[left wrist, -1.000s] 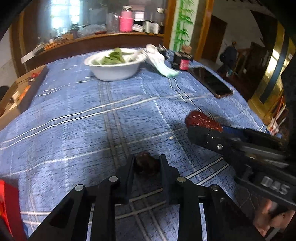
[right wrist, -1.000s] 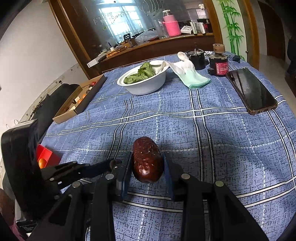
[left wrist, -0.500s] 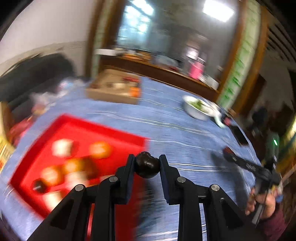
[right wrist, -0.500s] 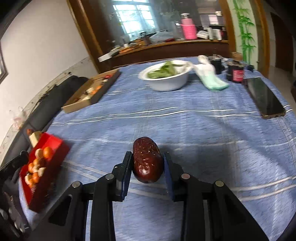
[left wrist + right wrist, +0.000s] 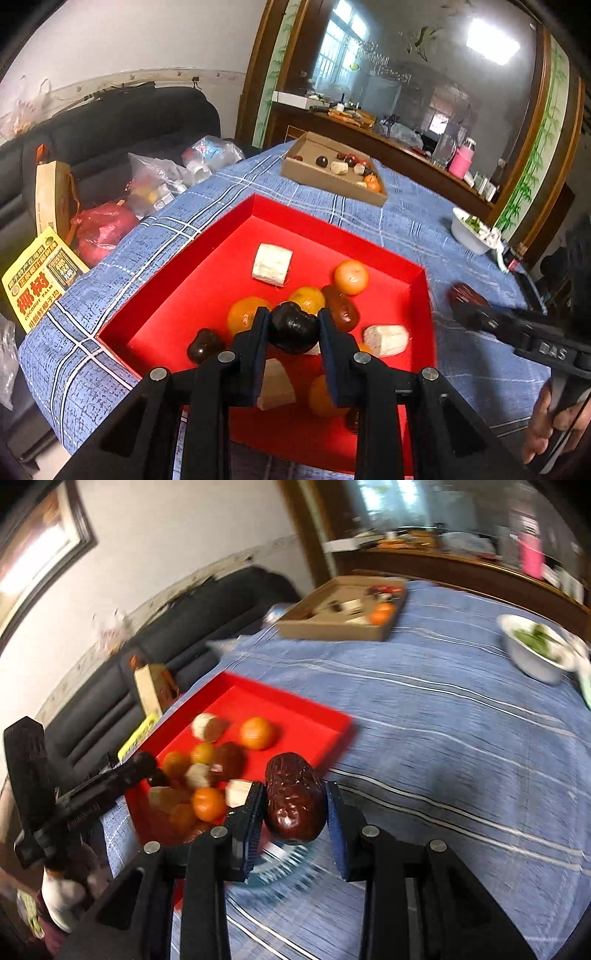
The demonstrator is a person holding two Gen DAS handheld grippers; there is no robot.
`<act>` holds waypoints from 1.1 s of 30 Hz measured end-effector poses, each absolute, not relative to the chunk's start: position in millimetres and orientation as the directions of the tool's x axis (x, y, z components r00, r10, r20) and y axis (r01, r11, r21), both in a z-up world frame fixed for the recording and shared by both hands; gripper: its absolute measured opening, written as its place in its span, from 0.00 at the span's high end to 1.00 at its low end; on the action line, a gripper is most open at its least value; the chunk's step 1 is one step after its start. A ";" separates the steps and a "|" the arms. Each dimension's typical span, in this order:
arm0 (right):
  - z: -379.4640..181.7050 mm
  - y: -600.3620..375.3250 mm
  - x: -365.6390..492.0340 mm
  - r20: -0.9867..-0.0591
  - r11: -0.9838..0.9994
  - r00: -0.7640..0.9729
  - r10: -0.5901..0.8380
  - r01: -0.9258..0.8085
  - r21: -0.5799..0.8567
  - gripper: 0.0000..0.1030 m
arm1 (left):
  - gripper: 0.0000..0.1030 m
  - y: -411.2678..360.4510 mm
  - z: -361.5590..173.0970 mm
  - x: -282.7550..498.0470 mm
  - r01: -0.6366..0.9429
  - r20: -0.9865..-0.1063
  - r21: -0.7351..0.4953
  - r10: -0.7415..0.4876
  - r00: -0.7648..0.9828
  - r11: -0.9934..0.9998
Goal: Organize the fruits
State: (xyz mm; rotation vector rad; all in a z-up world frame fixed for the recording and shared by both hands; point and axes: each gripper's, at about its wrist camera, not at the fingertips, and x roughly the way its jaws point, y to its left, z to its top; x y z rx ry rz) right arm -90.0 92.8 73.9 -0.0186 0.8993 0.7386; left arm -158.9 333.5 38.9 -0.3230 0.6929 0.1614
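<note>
The left gripper [image 5: 293, 326] squeezes 1 small dark fruit [image 5: 291, 328] over the red tray [image 5: 236, 206]. The right gripper [image 5: 293, 805] squeezes 1 date [image 5: 293, 797] at the tray's 3 o'clock edge. Both fruits look light, soft and shiny; hold their middles gently. About 4 oranges and 4 pale chunks sit inside.

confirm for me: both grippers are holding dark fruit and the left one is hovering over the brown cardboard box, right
Not quite. Both grippers do hold dark fruit, but the left gripper, shut on a dark round fruit, is over the red tray, not the cardboard box farther back. The left wrist view shows this. The right gripper grips a red date.
</note>
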 end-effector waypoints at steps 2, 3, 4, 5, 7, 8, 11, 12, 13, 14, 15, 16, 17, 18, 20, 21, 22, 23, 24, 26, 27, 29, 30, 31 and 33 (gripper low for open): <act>69.9 119.3 -86.2 -0.738 0.759 0.401 0.544 -0.609 0.229 0.69 | 0.74 334.2 34.3 -155.7 -0.249 -0.656 -0.230 0.039 0.754 0.941; 66.1 130.1 -83.4 -0.749 0.760 0.400 0.528 -0.615 0.208 0.69 | 0.74 334.7 33.2 -154.0 -0.250 -0.658 -0.229 0.040 0.752 0.941; 61.3 140.6 -79.9 -0.761 0.761 0.395 0.515 -0.618 0.194 0.69 | 0.73 336.7 31.5 -151.5 -0.254 -0.663 -0.230 0.040 0.748 0.939; 57.0 148.2 -76.9 -0.771 0.764 0.394 0.501 -0.619 0.181 0.69 | 0.73 337.8 30.4 -150.4 -0.253 -0.665 -0.236 0.034 0.746 0.938; 49.6 161.7 -70.8 -0.781 0.772 0.399 0.480 -0.615 0.161 0.69 | 0.62 340.9 29.0 -149.4 -0.249 -0.667 -0.255 0.017 0.745 0.934; 47.3 165.4 -68.0 -0.781 0.773 0.394 0.484 -0.610 0.172 0.65 | 0.55 342.5 29.0 -149.9 -0.253 -0.665 -0.259 0.017 0.746 0.932; 45.8 167.9 -63.8 -0.768 0.774 0.393 0.505 -0.600 0.202 0.49 | 0.41 345.1 32.8 -152.5 -0.257 -0.653 -0.265 0.023 0.757 0.929; 47.2 167.5 -64.8 -0.761 0.774 0.401 0.510 -0.600 0.202 0.48 | 0.41 345.3 34.2 -152.5 -0.257 -0.653 -0.266 0.022 0.757 0.929; 49.3 166.7 -66.3 -0.755 0.773 0.408 0.513 -0.603 0.200 0.48 | 0.41 344.1 36.2 -153.2 -0.256 -0.652 -0.269 0.021 0.758 0.928; 52.4 164.7 -68.4 -0.750 0.776 0.420 0.511 -0.601 0.192 0.48 | 0.41 342.3 37.9 -153.6 -0.254 -0.650 -0.270 0.019 0.759 0.929; 56.1 162.2 -71.4 -0.744 0.779 0.432 0.510 -0.599 0.187 0.48 | 0.41 339.5 40.0 -154.6 -0.250 -0.647 -0.271 0.016 0.762 0.930; 61.0 156.9 -75.3 -0.734 0.782 0.446 0.513 -0.595 0.185 0.48 | 0.40 333.9 43.4 -156.1 -0.243 -0.641 -0.265 0.017 0.767 0.933; 66.4 149.7 -80.0 -0.721 0.785 0.460 0.519 -0.590 0.189 0.48 | 0.39 329.5 45.9 -157.3 -0.239 -0.637 -0.257 0.022 0.771 0.936; 69.8 144.2 -83.7 -0.713 0.788 0.470 0.521 -0.585 0.190 0.48 | 0.36 323.6 49.2 -159.0 -0.236 -0.632 -0.244 0.030 0.775 0.941; 77.4 129.5 -95.6 -0.693 0.797 0.498 0.521 -0.575 0.187 0.45 | 0.31 305.5 58.0 -163.1 -0.229 -0.612 -0.191 0.067 0.788 0.954; 80.5 121.7 -102.3 -0.682 0.801 0.514 0.520 -0.570 0.181 0.44 | 0.28 300.4 60.7 -164.5 -0.229 -0.605 -0.172 0.081 0.792 0.958; 83.1 113.0 -109.9 -0.669 0.808 0.535 0.516 -0.564 0.172 0.41 | 0.25 292.1 64.5 -166.2 -0.228 -0.593 -0.143 0.101 0.799 0.963; 84.9 104.1 -117.8 -0.657 0.816 0.557 0.508 -0.556 0.160 0.39 | 0.23 281.8 68.8 -168.5 -0.231 -0.580 -0.110 0.127 0.805 0.967; 86.2 95.4 -125.2 -0.646 0.825 0.579 0.497 -0.545 0.147 0.38 | 0.18 274.7 72.2 -170.2 -0.241 -0.569 -0.086 0.150 0.808 0.967; 86.4 80.1 -135.9 -0.632 0.840 0.608 0.481 -0.526 0.133 0.37 | 0.08 256.7 80.7 -175.2 -0.250 -0.538 -0.051 0.185 0.822 0.967; 85.5 69.7 -143.0 -0.625 0.848 0.622 0.472 -0.514 0.130 0.37 | 0.06 252.2 82.8 -176.3 -0.252 -0.530 -0.043 0.192 0.826 0.967; 82.9 54.2 -151.9 -0.616 0.859 0.637 0.463 -0.494 0.135 0.37 | 0.04 233.9 89.4 -180.0 -0.275 -0.504 0.005 0.240 0.830 0.961; 81.1 45.8 -156.2 -0.612 0.866 0.646 0.457 -0.479 0.141 0.37 | 0.01 228.3 90.7 -180.1 -0.282 -0.498 0.022 0.256 0.828 0.959; 78.5 36.7 -160.7 -0.610 0.873 0.651 0.452 -0.464 0.152 0.35 | 0.01 220.5 92.2 -180.2 -0.290 -0.495 0.047 0.275 0.824 0.956; 73.0 22.4 -166.7 -0.612 0.883 0.655 0.443 -0.437 0.172 0.34 | 0.01 203.8 93.0 -179.4 -0.293 -0.500 0.091 0.298 0.813 0.952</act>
